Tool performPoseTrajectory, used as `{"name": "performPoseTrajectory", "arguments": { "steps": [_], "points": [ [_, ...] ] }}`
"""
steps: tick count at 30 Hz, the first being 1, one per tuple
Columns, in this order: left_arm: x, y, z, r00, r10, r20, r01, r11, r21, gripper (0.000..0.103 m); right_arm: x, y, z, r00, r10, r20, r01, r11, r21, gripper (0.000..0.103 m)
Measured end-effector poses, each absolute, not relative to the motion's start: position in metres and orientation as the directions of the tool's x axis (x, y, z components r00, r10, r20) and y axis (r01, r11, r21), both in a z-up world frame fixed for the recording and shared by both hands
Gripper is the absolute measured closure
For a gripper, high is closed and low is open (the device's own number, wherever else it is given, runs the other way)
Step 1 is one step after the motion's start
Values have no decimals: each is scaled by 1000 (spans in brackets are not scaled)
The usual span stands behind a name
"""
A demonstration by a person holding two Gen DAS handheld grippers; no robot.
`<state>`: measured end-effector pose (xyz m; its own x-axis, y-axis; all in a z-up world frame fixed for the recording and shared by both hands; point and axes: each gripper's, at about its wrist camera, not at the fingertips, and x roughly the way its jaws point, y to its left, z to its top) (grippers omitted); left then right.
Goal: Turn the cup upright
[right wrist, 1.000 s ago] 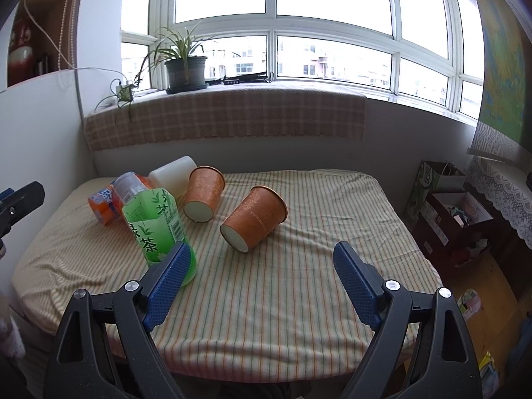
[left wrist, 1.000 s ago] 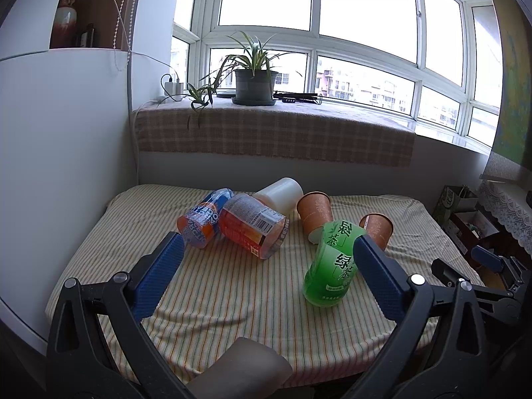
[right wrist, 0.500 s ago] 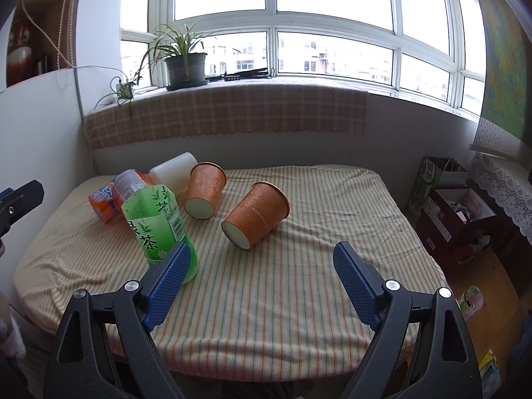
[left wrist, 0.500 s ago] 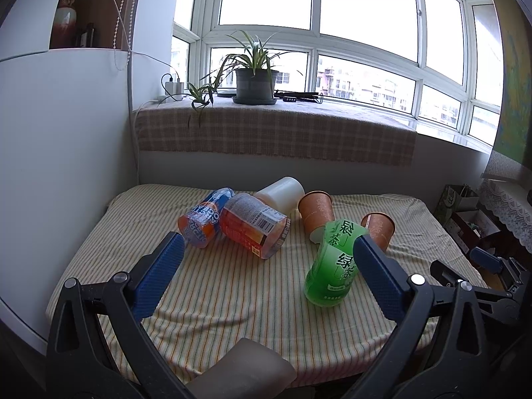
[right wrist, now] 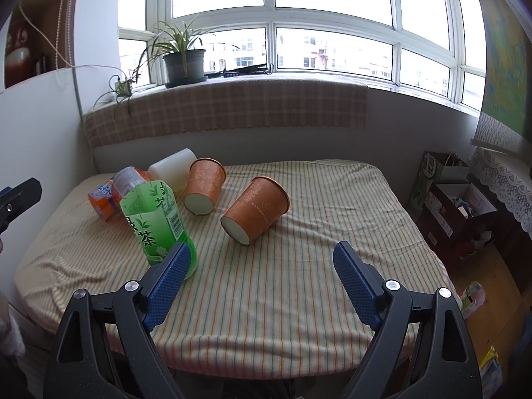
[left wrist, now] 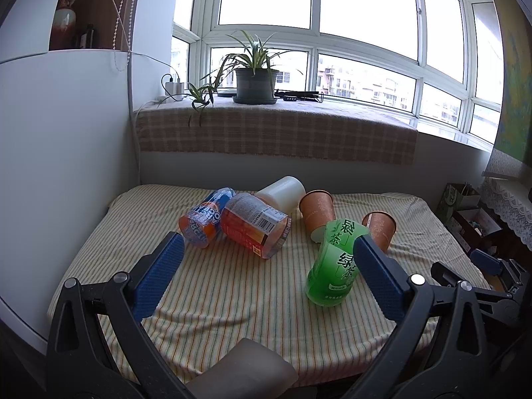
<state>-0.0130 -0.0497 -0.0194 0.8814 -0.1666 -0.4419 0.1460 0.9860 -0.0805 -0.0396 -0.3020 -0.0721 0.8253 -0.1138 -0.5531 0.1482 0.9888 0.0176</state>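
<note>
a: starting nearest the lenses, the left gripper [left wrist: 266,256] with blue ribbed pads stands with its jaws spread wide and nothing between them, hovering over the near edge of the yellow striped tablecloth [left wrist: 232,299]. the right gripper [right wrist: 262,262] stands likewise, jaws wide apart and empty, over the same cloth.

b: and what lies just past them?

a: the green plastic tea bottle with chinese characters [right wrist: 156,222] leans tilted, its base on the cloth, just beyond the right gripper's left pad. in the left view that bottle [left wrist: 335,266] sits beside the left gripper's right pad, partly hidden by it.

b: where is the cup?

a: the nearer orange paper cup with a printed pattern [right wrist: 256,209] lies on its side near the middle of the cloth, white bottom toward the right camera, rim pointing away to the right. it is apart from both grippers. a second orange paper cup [right wrist: 204,186] lies on its side just behind the bottle, white bottom also facing forward.

b: further back?

a: a white plastic cylinder [left wrist: 282,194] lies touching the second cup. beside it lie a clear bottle with an orange-red label [left wrist: 256,226] and an orange bottle with a blue label [left wrist: 202,221], pressed together. beyond, a checked cloth covers the sill [left wrist: 276,133], where a dark potted plant [left wrist: 256,81] stands before the window.
</note>
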Motion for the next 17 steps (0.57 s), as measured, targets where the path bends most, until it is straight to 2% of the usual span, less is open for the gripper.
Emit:
{"name": "performPoseTrajectory", "arguments": {
  "steps": [17],
  "points": [
    [-10, -47, -25, 878, -156, -452, 141, 988, -67, 0, -39, -305, -77, 816, -106, -569, 148, 988, 29, 16]
  ]
}}
